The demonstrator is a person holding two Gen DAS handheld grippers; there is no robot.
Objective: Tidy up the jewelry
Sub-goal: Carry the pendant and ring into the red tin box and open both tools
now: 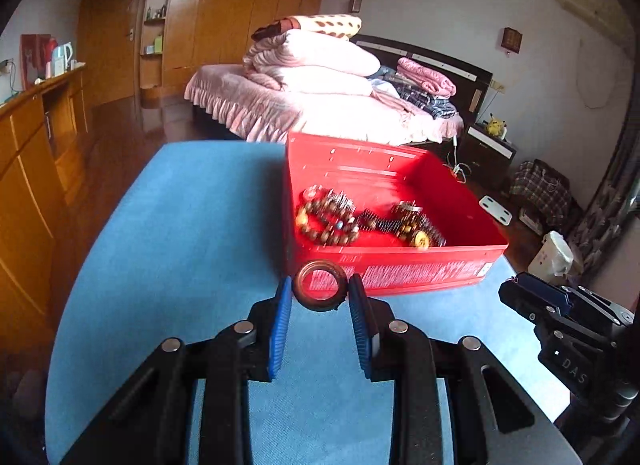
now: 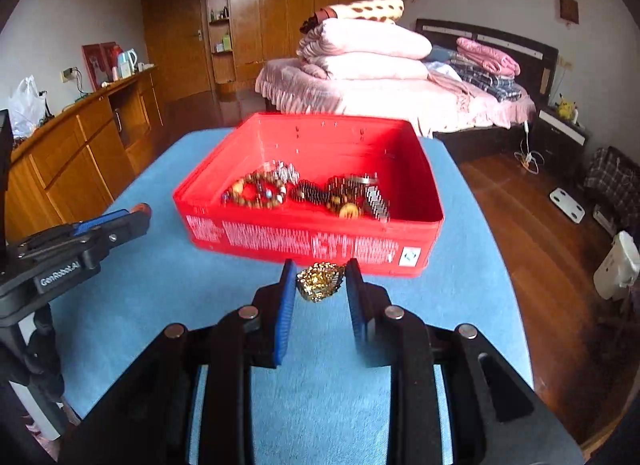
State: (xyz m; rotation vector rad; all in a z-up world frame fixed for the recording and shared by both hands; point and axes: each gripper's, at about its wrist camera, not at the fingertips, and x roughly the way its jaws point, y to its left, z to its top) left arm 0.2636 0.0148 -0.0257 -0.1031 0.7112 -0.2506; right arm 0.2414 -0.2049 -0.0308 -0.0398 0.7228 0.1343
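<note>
A red plastic bin (image 1: pixel 400 269) (image 2: pixel 304 241) stands on the blue table and holds beaded bracelets (image 1: pixel 326 221) (image 2: pixel 256 193) and dark spiky jewelry (image 1: pixel 416 225) (image 2: pixel 352 197). My left gripper (image 1: pixel 320 291) is shut on a dark ring-shaped bangle (image 1: pixel 320 284), held just in front of the bin's near wall. My right gripper (image 2: pixel 320 279) is shut on a crumpled gold chain (image 2: pixel 320 280), also just before the bin's near wall. Each gripper shows at the edge of the other's view: the right one (image 1: pixel 516 289), the left one (image 2: pixel 138 215).
The blue table (image 1: pixel 180 245) (image 2: pixel 460 285) drops off to a wooden floor on both sides. A bed with pink bedding (image 1: pixel 320 97) lies beyond it. Wooden cabinets (image 2: pixel 80 153) line the left wall.
</note>
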